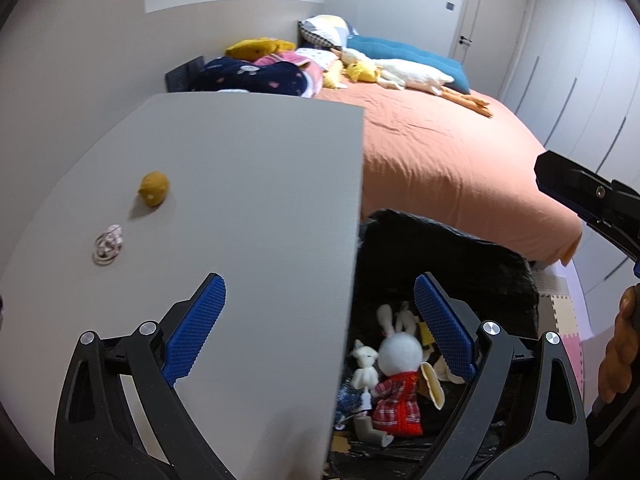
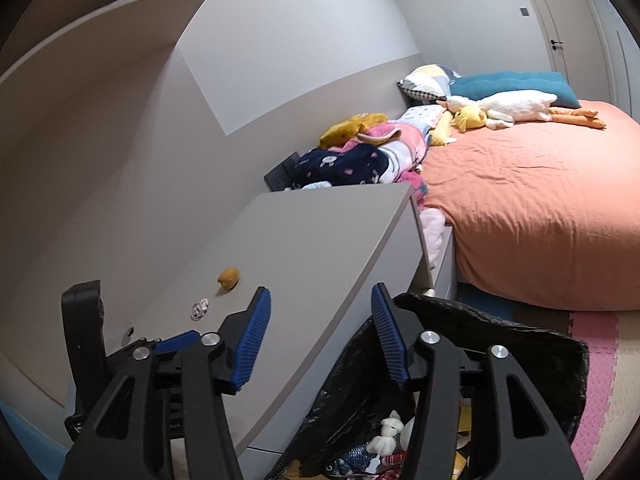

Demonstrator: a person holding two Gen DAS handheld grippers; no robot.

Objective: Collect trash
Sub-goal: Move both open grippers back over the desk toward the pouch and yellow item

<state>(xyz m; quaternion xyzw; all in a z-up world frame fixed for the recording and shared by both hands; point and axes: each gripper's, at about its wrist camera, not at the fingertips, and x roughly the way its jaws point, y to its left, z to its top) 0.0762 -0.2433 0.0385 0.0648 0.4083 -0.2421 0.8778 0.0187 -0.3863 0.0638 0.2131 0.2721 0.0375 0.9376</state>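
Black-lined trash bag [image 2: 500, 340] gapes right of the grey desk [image 1: 240, 180], so my half-open, empty right gripper [image 2: 320, 328] and wide-open, empty left gripper [image 1: 320, 320] hover near.

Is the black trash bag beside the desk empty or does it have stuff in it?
Not empty: the black trash bag holds a rabbit doll and other small toys.

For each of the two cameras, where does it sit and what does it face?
Left wrist: on the left tool, open, over the grey desk's edge and black bin bag; right tool and a hand show.
Right wrist: on the right tool, open, facing desk, bag, bed; left tool shows.
Shared: desk, bag, bed.
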